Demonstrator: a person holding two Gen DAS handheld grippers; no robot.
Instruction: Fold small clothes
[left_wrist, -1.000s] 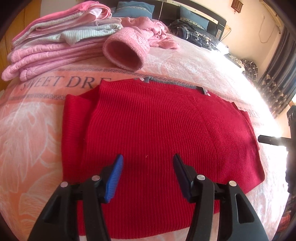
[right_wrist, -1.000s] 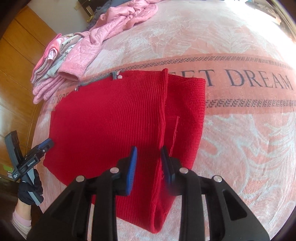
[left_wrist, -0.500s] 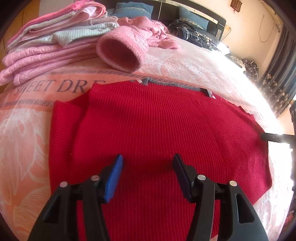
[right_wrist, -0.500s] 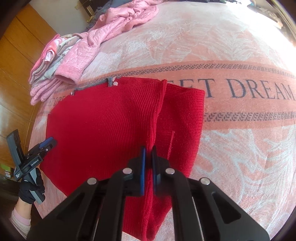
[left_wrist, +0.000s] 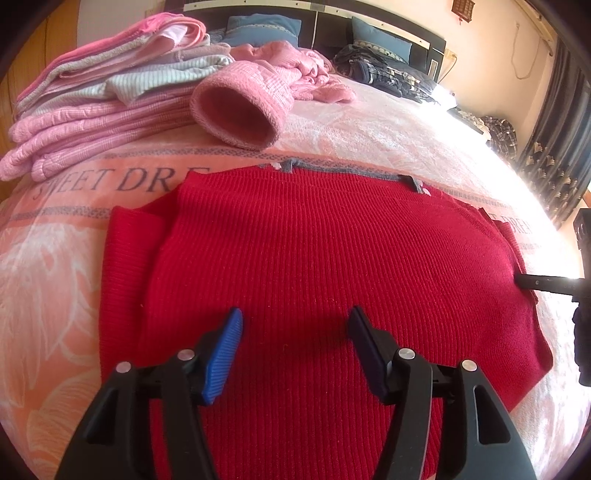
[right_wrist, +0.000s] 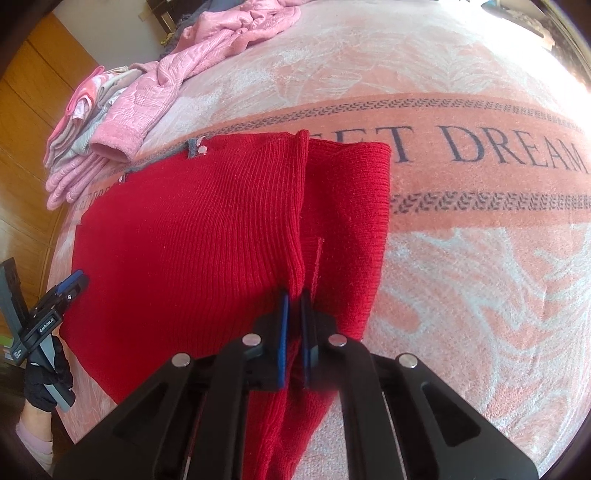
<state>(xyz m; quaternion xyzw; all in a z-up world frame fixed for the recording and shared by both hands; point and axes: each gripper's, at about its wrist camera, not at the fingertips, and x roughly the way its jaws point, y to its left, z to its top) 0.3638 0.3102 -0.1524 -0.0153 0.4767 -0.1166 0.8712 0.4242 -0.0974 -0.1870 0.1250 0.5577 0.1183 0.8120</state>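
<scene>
red sweater (left_wrist: 332, 273): lies flat on the bed (right_wrist: 480, 295), grey-trimmed neckline at the far edge, hem toward the person. One sleeve is already folded in on each side.
long axis: runs away from both grippers, hem near, collar far. Wider span goes left-right between the two tools.
pink clothes stack (left_wrist: 92, 110): far left on the bed, well apart from the sweater; a pink sleeve cuff (left_wrist: 236, 110) lies just beyond the collar.
left gripper (left_wrist: 295, 336): hovers over the sweater's middle near the hem, jaws spread wide, holding nothing. Cannot tell if the tips touch the knit.
right gripper (right_wrist: 293, 321): at the sweater's right side, jaws pressed together on a raised ridge of red knit beside the folded sleeve (right_wrist: 347, 221).
nearer hand: right one already has cloth; left is free over the body panel.
judgement: next move likely carries the pinched right edge across toward the left, so the fold line should run along the long axis.
</scene>
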